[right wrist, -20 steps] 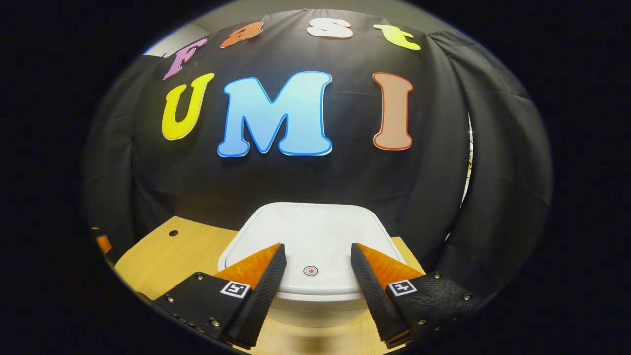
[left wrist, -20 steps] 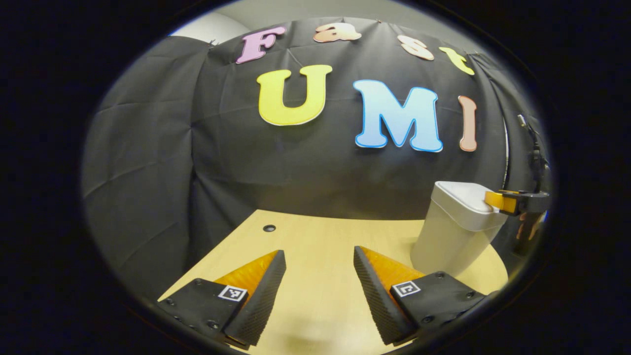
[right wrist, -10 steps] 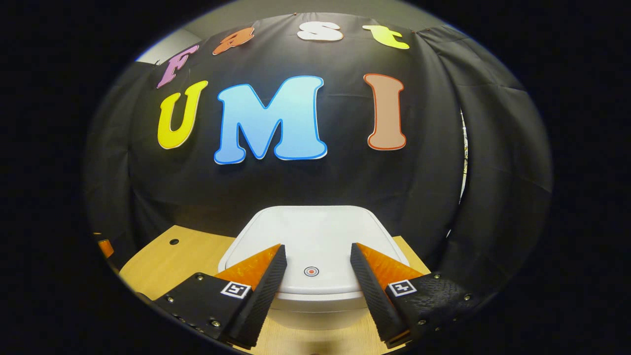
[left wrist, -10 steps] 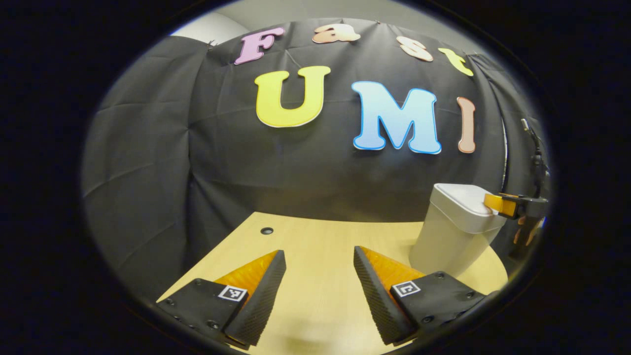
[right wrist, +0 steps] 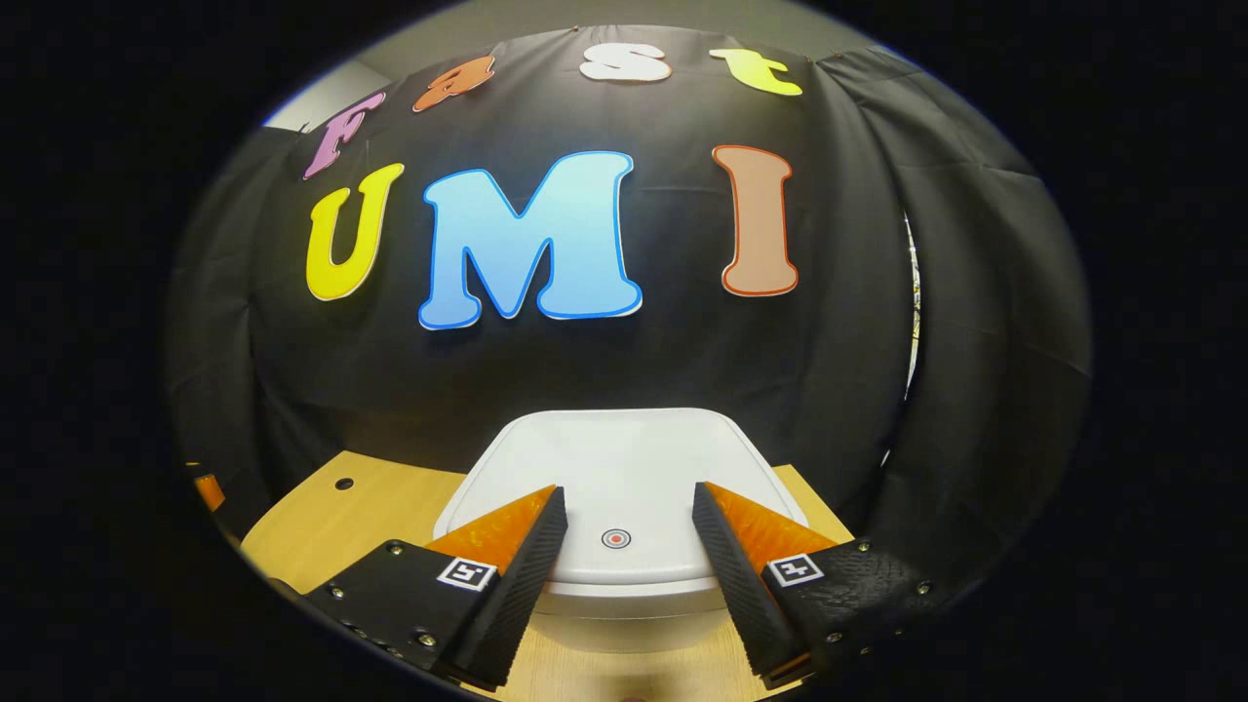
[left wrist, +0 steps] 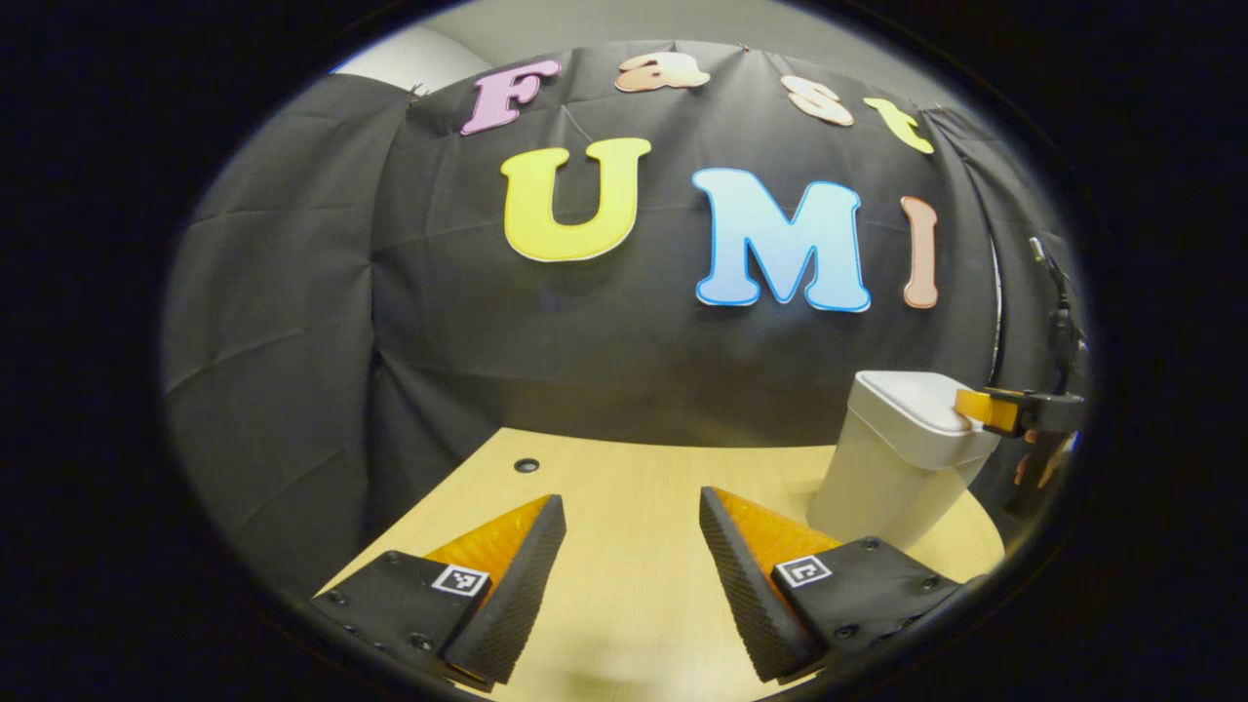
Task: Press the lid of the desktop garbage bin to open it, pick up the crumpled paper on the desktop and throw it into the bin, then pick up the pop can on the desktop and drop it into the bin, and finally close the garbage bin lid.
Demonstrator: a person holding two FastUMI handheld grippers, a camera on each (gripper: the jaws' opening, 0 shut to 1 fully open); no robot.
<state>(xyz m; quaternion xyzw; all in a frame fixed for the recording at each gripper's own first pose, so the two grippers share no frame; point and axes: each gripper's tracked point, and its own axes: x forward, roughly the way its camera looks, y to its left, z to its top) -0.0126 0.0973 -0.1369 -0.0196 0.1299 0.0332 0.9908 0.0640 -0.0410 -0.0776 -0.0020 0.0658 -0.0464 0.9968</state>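
Observation:
The white desktop bin [left wrist: 892,458] stands at the right of the wooden table [left wrist: 624,478] in the left gripper view, its lid down. In the right gripper view the bin's white lid [right wrist: 624,468] lies flat and closed, with a small red round mark [right wrist: 615,537] near its front edge. My right gripper [right wrist: 624,499] hovers open over that front edge, one finger on each side of the mark; its fingertip [left wrist: 975,405] shows at the lid's right edge in the left gripper view. My left gripper [left wrist: 632,507] stands open over bare tabletop, left of the bin.
A small dark hole [left wrist: 526,465] sits in the tabletop near the back left. The black cloth wall runs close behind the table and the bin. A hand [left wrist: 1038,458] holds the right gripper at the far right of the left gripper view.
The left gripper's view has drifted slightly, so the bin sits a bit lower and smaller. The right gripper has barely shifted over the lid. The lid stays closed.

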